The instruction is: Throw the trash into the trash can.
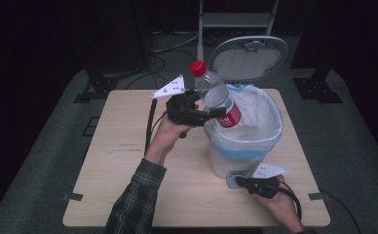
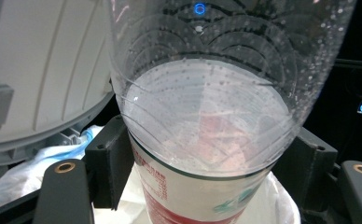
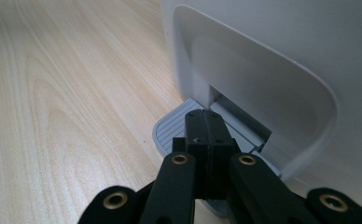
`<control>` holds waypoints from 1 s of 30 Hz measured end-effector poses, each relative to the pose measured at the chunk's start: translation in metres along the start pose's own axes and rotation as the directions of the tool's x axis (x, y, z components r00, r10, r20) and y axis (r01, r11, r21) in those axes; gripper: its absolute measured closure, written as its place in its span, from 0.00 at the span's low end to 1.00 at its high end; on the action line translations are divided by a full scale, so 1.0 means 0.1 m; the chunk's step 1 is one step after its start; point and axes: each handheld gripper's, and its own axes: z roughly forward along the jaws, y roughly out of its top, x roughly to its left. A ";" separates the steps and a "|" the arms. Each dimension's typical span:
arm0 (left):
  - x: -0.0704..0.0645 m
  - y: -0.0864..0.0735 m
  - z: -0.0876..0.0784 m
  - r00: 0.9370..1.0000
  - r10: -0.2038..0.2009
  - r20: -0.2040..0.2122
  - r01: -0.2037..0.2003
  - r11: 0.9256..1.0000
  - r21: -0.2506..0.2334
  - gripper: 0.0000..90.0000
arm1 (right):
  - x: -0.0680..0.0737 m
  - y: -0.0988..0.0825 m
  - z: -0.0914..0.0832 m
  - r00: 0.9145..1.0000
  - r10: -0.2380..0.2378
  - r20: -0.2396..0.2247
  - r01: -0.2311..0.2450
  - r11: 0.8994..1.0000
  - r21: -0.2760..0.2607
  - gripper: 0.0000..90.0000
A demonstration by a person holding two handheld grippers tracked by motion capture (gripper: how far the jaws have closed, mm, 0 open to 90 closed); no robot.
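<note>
Pressing the pedal (image 3: 179, 128) with jaws together, the right gripper (image 1: 240, 182) could slip — dropping the lid (image 1: 248, 58) onto the bottle (image 1: 216, 95) clamped by the left gripper (image 1: 207, 113).

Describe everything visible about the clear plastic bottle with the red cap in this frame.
The clear plastic bottle with the red cap has a ribbed body, droplets inside and a red-and-white label low down. It looks empty. It is tilted, cap up and to the left, base down over the open white pedal bin's bag. The left gripper is shut on its middle, one black jaw on each side. Whether its base touches the bag cannot be told.
</note>
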 end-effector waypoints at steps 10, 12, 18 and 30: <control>0.01 -0.02 0.00 1.000 0.009 -0.012 -0.009 1.000 0.006 0.28 | 0.00 0.00 0.00 1.000 0.001 -0.001 -0.001 1.000 0.000 0.99; 0.01 -0.02 0.00 1.000 0.005 -0.011 -0.005 1.000 0.007 0.25 | 0.00 0.00 0.00 1.000 0.001 -0.001 -0.001 1.000 0.000 0.99; 0.00 0.00 -0.01 1.000 0.017 -0.017 -0.017 1.000 0.009 0.21 | 0.00 0.00 0.00 1.000 0.000 0.000 0.000 1.000 -0.001 1.00; -0.02 0.02 -0.15 0.999 0.025 -0.036 -0.025 0.999 0.020 0.20 | 0.00 0.00 0.00 1.000 -0.004 0.001 0.004 1.000 0.000 0.99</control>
